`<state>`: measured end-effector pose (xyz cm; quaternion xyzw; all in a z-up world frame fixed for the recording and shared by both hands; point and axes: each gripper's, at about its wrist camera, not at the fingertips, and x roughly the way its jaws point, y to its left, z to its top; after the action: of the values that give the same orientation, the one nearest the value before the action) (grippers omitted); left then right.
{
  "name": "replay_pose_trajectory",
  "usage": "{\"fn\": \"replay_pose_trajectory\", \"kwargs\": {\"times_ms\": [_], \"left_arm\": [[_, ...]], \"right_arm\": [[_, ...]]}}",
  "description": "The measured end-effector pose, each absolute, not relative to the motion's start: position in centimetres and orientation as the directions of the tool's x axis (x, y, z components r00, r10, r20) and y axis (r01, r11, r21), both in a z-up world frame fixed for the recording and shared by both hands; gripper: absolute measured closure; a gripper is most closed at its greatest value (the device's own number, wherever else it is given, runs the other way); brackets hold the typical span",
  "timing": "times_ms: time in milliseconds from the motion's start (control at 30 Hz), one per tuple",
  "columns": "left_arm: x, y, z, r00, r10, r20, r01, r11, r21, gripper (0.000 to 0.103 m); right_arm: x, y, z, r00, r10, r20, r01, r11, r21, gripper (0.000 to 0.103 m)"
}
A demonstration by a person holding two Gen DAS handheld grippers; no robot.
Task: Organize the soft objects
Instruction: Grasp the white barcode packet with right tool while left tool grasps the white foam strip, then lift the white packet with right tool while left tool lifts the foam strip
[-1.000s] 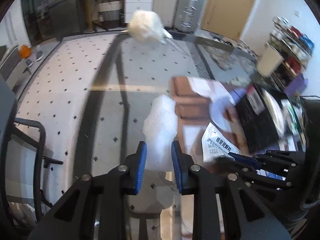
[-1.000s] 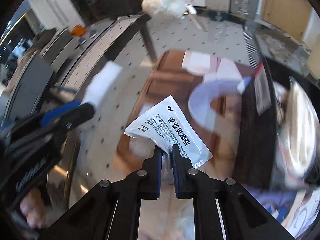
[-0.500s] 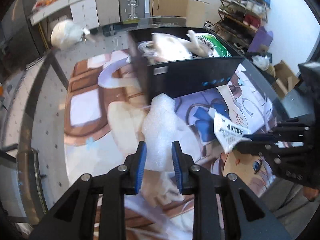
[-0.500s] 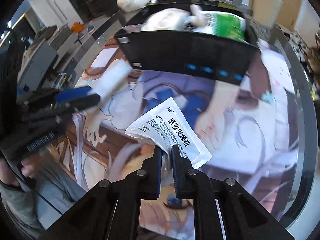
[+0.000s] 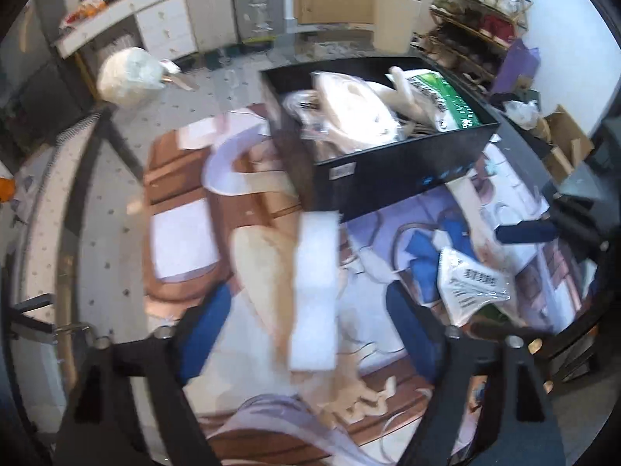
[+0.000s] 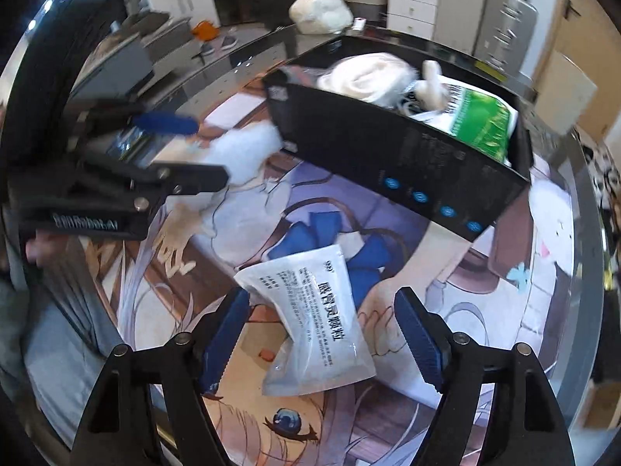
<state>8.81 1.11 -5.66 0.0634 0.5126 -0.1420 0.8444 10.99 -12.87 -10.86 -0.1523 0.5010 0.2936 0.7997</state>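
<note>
My left gripper (image 5: 306, 330) hangs over the printed mat (image 5: 186, 233), its jaws opening. A white foam strip (image 5: 314, 291) lies blurred between them, and neither pad presses on it. In the right wrist view my right gripper (image 6: 322, 338) is opening too. A white sachet with black print (image 6: 318, 318) sits loose between its blue pads. Just beyond both stands a black box (image 5: 388, 178) holding cream soft items and a green-and-white pack (image 6: 481, 120). In that view the left gripper (image 6: 209, 151) stands at the left with the foam (image 6: 248, 147) by it.
A white round bundle (image 5: 128, 73) rests at the far end of the glass table. Past the table are white cabinets (image 5: 163, 27), a door and a shoe rack (image 5: 481, 7). A person's hand (image 6: 35, 248) holds the left tool. The table's rim (image 6: 590, 256) curves along the right.
Both grippers swung from over the table's edge to the mat in front of the black box. Both then opened, letting go of the foam strip and the sachet.
</note>
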Motion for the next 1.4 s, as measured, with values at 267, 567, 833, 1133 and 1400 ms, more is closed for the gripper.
{"fn": "replay_pose_trajectory", "kwargs": {"times_ms": [267,567,833,1133,1400], "left_arm": [[8.4,0.3,-7.1,0.425,-0.174,-0.888,0.313,0.949,-0.036,0.071],[6.3,-0.4,-6.1,0.452,-0.257,-0.854,0.372,0.925,-0.081,0.083],[6.9,-0.9,-7.6,0.445,-0.208,-0.871,0.355,0.934,-0.042,0.052],[6.8,-1.6,-7.3,0.460,-0.206,-0.864,0.373,0.928,-0.022,0.083],[5.6,-1.5,-3.5,0.632,-0.223,-0.742,0.362,0.932,0.027,0.083]], "right_arm": [[11.4,-13.2,-12.0,0.335,0.275,-0.901,-0.600,0.800,0.021,0.069],[11.4,-12.2,-10.3,0.383,0.311,-0.870,-0.530,0.845,0.069,0.082],[11.7,-13.1,-10.5,0.371,0.321,-0.871,-0.509,0.855,0.098,0.082],[11.2,-13.8,-10.7,0.361,0.370,-0.856,-0.509,0.847,0.152,0.083],[10.0,-15.1,-6.5,0.525,0.447,-0.724,-0.506,0.848,0.157,0.083]]}}
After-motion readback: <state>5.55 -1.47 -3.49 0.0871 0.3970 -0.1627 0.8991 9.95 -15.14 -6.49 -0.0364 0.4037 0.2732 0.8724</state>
